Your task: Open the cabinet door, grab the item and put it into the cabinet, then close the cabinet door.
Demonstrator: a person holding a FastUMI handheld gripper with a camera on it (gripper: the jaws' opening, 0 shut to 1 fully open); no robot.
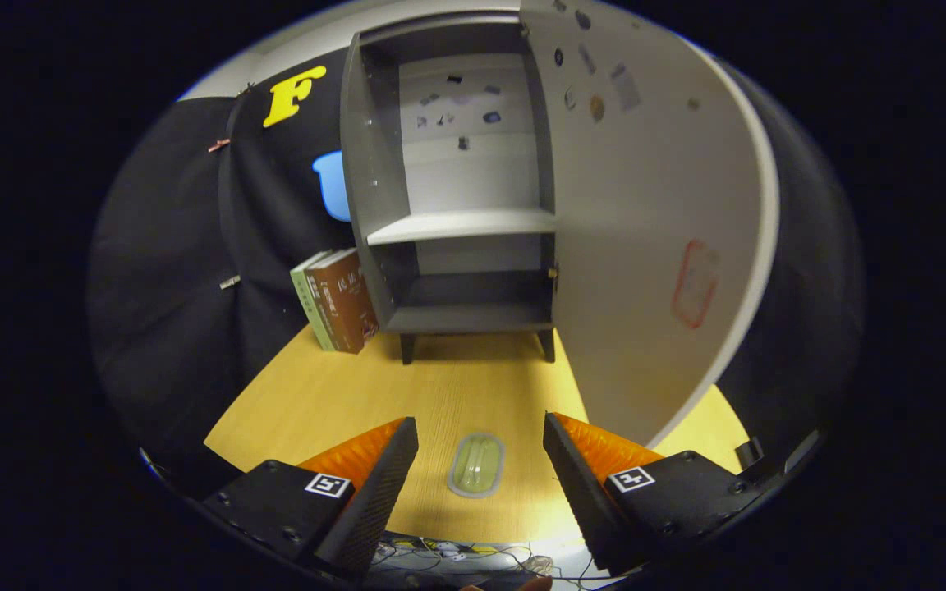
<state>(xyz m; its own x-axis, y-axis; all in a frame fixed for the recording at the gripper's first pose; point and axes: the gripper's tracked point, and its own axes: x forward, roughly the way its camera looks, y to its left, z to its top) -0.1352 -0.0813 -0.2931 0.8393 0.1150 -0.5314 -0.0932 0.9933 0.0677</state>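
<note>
A small grey cabinet (456,222) stands on the wooden table (440,394) beyond my fingers, with one shelf inside and nothing on it. Its white door (645,213) is swung wide open to the right and reaches toward my right finger. A flat, pale green oval item (476,465) lies on the table between my fingers, touching neither. My gripper (479,443) is open and holds nothing, hovering above the table's near edge.
Two books (335,300) lean against the cabinet's left side. Black cloth walls the booth to the left and behind. Cables (473,560) lie on the floor below the table's front edge.
</note>
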